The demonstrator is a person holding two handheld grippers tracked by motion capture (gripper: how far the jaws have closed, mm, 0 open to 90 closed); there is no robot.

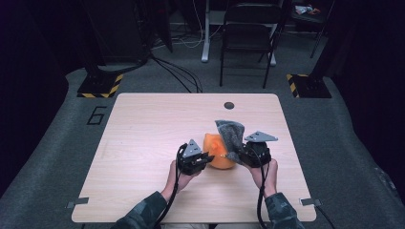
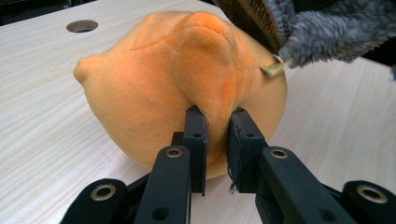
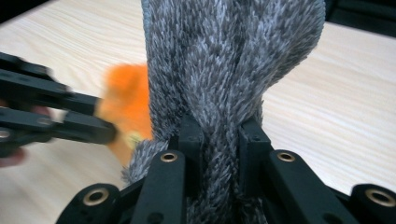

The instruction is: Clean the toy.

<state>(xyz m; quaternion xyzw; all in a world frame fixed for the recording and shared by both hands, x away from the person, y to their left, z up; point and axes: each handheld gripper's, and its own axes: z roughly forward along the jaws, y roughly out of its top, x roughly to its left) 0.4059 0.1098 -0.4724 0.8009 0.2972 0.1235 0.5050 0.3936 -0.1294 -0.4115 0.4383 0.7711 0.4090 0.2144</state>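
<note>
Lying near the middle of the desk [image 1: 143,143], an orange plush piece [image 1: 219,151] was pinched at a fold by the left gripper [image 1: 206,158], its jaws nearly shut on the fabric. A grey furry piece [image 1: 231,134] was clamped upright by the right gripper [image 1: 241,155], touching the orange one. A cable hole [image 1: 229,105] and a chair [image 1: 248,33] were seen beyond.

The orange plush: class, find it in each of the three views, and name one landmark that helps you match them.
High view: orange plush at table centre, between the two grippers.
Left gripper view: centre, a fold pinched by the jaws.
Right gripper view: left of centre, blurred, behind the grey cloth.
Shared landmark: the grey cloth.
</note>
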